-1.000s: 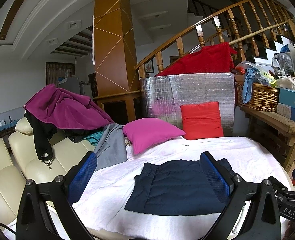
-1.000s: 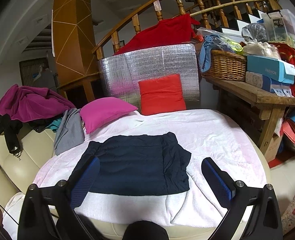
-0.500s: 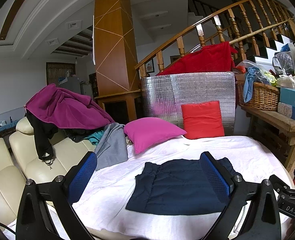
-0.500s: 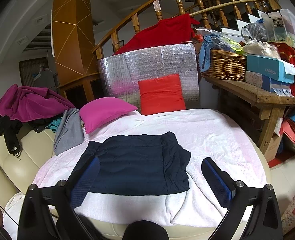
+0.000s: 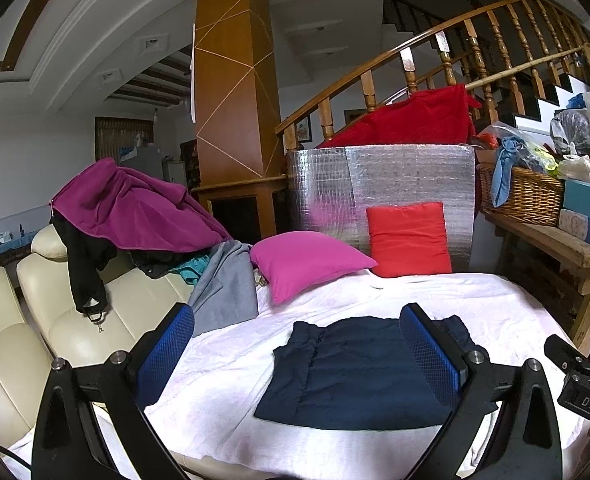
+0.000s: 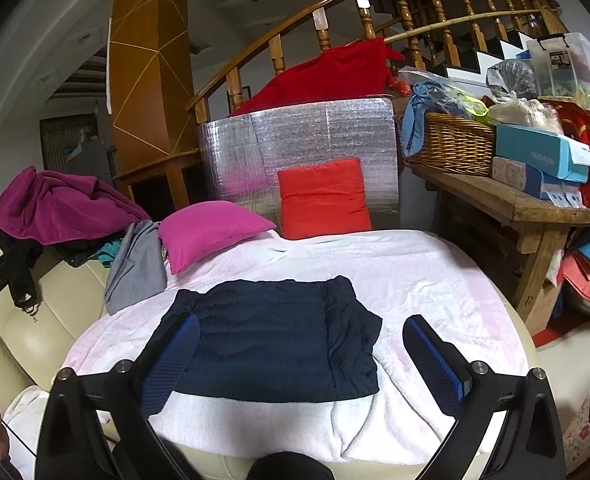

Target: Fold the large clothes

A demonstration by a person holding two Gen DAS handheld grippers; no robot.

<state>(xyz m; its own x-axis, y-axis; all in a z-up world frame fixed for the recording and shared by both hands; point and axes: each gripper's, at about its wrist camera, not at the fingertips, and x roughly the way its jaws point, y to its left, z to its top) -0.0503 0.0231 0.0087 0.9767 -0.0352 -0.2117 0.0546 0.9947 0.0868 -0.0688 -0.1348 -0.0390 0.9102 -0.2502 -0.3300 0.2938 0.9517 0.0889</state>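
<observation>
On the white-covered table (image 6: 435, 280) before me, the navy garment (image 6: 271, 340) lies folded into a flat rectangle. Over the last second almost nothing has moved. My left gripper (image 5: 307, 352) and right gripper (image 6: 301, 360) both hover spread apart, empty, so I judge this fold finished.

— What has been altered in the right wrist view?
— The whole scene has been shifted slightly downward: the navy garment (image 6: 271, 340) and the red cushion (image 6: 323, 200) are now seen lower in the frame.
— And in the left wrist view?
— Only a faint drift to the right is noted there, as shown by the red cushion and the wicker basket (image 5: 531, 196).
</observation>
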